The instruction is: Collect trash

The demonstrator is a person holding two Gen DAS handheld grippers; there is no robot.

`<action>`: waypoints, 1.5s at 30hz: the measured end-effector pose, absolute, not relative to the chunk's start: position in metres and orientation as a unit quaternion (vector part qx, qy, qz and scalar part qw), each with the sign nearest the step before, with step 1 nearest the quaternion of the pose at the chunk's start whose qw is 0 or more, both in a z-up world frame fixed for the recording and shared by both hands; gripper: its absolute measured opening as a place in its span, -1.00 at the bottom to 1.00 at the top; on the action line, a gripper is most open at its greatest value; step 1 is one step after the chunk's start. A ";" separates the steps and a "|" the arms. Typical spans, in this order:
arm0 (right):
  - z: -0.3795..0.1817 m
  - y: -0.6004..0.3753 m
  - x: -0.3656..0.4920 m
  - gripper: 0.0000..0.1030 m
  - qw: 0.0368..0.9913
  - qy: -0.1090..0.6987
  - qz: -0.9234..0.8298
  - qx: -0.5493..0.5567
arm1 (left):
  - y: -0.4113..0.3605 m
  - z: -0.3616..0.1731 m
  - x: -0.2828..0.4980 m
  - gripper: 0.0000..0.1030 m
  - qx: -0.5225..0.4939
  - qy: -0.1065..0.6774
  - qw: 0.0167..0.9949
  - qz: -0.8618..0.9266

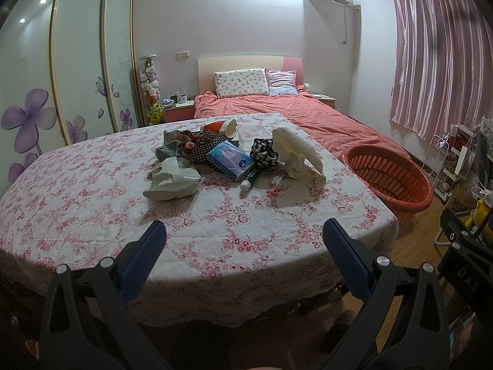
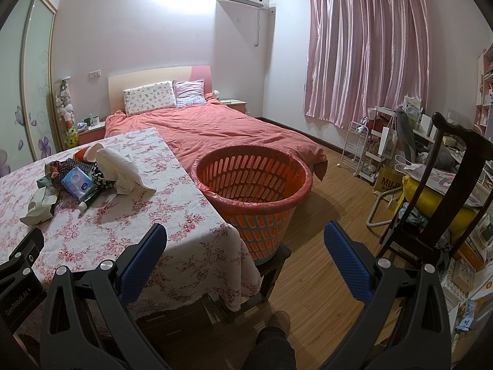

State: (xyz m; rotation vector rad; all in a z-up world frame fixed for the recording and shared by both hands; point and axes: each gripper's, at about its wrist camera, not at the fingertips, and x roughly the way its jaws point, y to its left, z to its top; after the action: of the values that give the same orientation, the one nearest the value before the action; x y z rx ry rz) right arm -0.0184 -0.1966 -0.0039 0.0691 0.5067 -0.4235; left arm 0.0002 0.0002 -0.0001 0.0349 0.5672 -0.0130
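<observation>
A pile of trash lies mid-table on the floral tablecloth (image 1: pixel 77 185): a crumpled pale bag (image 1: pixel 172 178), a blue tissue pack (image 1: pixel 229 160), a dark tube (image 1: pixel 251 178), crumpled white paper (image 1: pixel 295 151), a tipped orange cup (image 1: pixel 220 127), a clear box (image 1: pixel 254 134) and patterned cloths (image 1: pixel 203 145). An orange slotted basket (image 2: pixel 251 185) with a red liner stands on a stool right of the table (image 2: pixel 123 215). My left gripper (image 1: pixel 245 234) is open and empty over the table's near edge. My right gripper (image 2: pixel 245 237) is open and empty, near the table corner in front of the basket.
A bed with a salmon cover (image 2: pixel 215 132) lies behind the table. A wardrobe (image 1: pixel 77 77) stands at left. A dark wooden chair (image 2: pixel 446 185), a white wire rack (image 2: pixel 360 148) and cluttered boxes fill the right side. Wooden floor (image 2: pixel 323 262) lies between basket and chair.
</observation>
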 end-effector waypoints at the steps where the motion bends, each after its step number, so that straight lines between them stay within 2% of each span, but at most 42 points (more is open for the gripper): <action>1: -0.004 -0.197 -0.019 0.96 0.945 0.249 -0.208 0.034 | 0.000 0.000 0.000 0.93 0.017 0.280 0.960 -0.007; 29: -0.010 -0.206 -0.009 0.96 0.947 0.253 -0.194 0.042 | 0.007 -0.011 0.014 0.93 0.009 0.293 0.956 -0.003; 38: -0.025 -0.188 0.031 0.96 0.949 0.279 -0.144 0.035 | 0.055 -0.034 0.052 0.93 -0.037 0.338 0.940 0.007; 45: -0.024 -0.174 0.080 0.95 0.952 0.294 -0.069 0.056 | 0.098 -0.037 0.086 0.93 -0.049 0.343 0.937 0.044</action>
State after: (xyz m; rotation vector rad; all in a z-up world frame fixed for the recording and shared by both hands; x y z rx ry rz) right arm 0.0803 -0.1737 -0.0238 0.1145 0.5983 -0.1411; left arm 0.0860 0.0980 -0.0369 -0.1009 0.7011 0.0904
